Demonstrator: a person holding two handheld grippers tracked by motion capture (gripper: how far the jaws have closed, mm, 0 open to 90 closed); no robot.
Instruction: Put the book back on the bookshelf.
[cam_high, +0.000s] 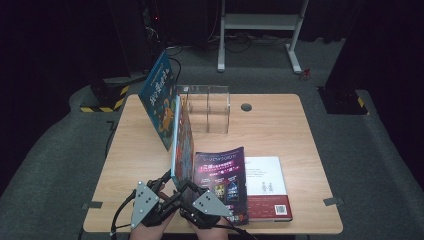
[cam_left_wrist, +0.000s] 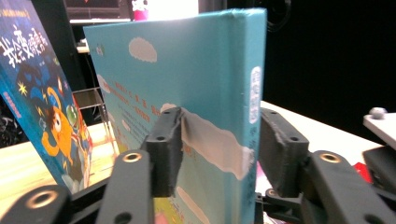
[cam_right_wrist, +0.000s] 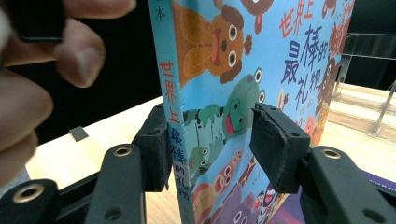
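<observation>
1. Picture book (cam_high: 183, 137) is your work piece. It stands upright on its lower edge, at the near middle of the table (cam_high: 280, 125). Its spine end is toward you and its far end is near the clear stand (cam_high: 210, 107).
2. Just to its right a purple magazine (cam_high: 222, 180) lies flat, partly over a white book (cam_high: 267, 187). To the far left a second blue book (cam_high: 159, 97) leans beside the stand.
3. Your right gripper (cam_right_wrist: 210, 144) grasps the near end low down. One pad sits against the spine and the other on the front cover with the animals.
4. Your left gripper (cam_left_wrist: 219, 149) has the same end between its jaws. One pad lies on the back cover and the other stands just beside the spine. I cannot tell if it really presses.
5. The book looks like a thin hardcover, so judge it stiff and quite light. The glossy cover is probably slippery under the pads.
6. It is tall and narrow at its base, so it will likely tip sideways if both grippers let go.
7. Take hold near the spine, where the boards are the most firm. Keep the pads flat on the covers, because a grip across a corner may let the book twist.
</observation>
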